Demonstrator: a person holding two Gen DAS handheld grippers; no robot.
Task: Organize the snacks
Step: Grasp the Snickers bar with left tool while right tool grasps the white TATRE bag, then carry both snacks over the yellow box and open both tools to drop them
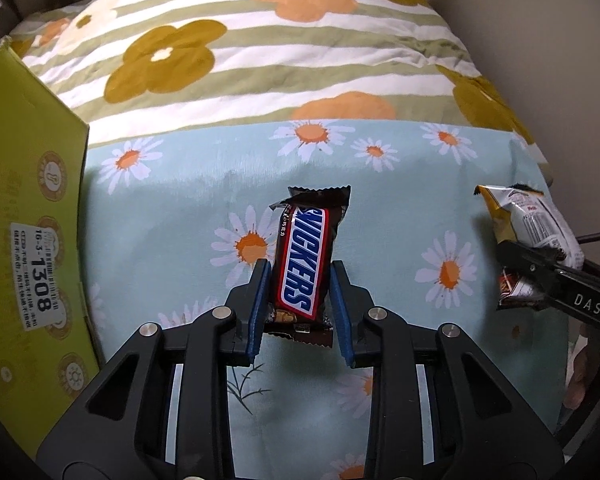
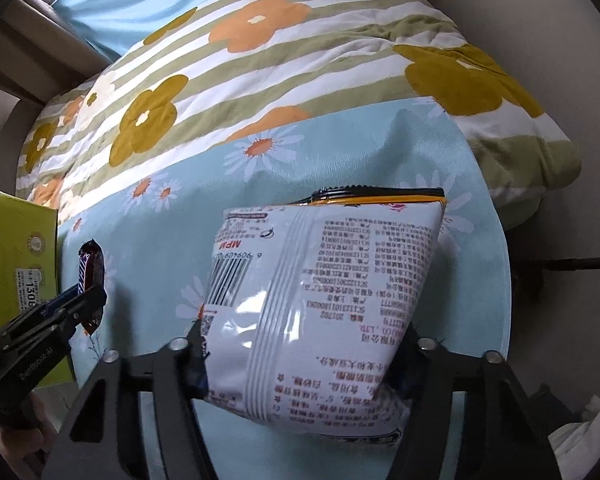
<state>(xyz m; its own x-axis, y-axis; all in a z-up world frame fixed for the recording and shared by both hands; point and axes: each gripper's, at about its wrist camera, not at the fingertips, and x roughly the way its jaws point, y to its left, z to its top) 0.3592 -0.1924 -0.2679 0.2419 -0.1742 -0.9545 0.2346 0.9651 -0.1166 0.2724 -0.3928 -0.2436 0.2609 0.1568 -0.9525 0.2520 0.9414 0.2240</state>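
A brown Snickers bar [image 1: 302, 258] sits between the blue pads of my left gripper [image 1: 300, 276], which is shut on its sides over the daisy-print cloth [image 1: 172, 216]. In the right wrist view a puffy white snack bag [image 2: 320, 312] with printed text and a barcode fills the middle, and my right gripper [image 2: 302, 344] is shut on its lower sides. The same bag [image 1: 536, 232] shows at the right edge of the left wrist view, clamped in the right gripper. The Snickers bar [image 2: 90, 264] and left gripper [image 2: 80, 300] appear at the left of the right wrist view.
A yellow-green cardboard box [image 1: 28, 208] with a white label stands at the left, also visible as the box [image 2: 24, 248] in the right wrist view. A striped flowered quilt [image 1: 260, 52] lies bunched behind the cloth. White crumpled material [image 2: 584, 432] sits at the lower right.
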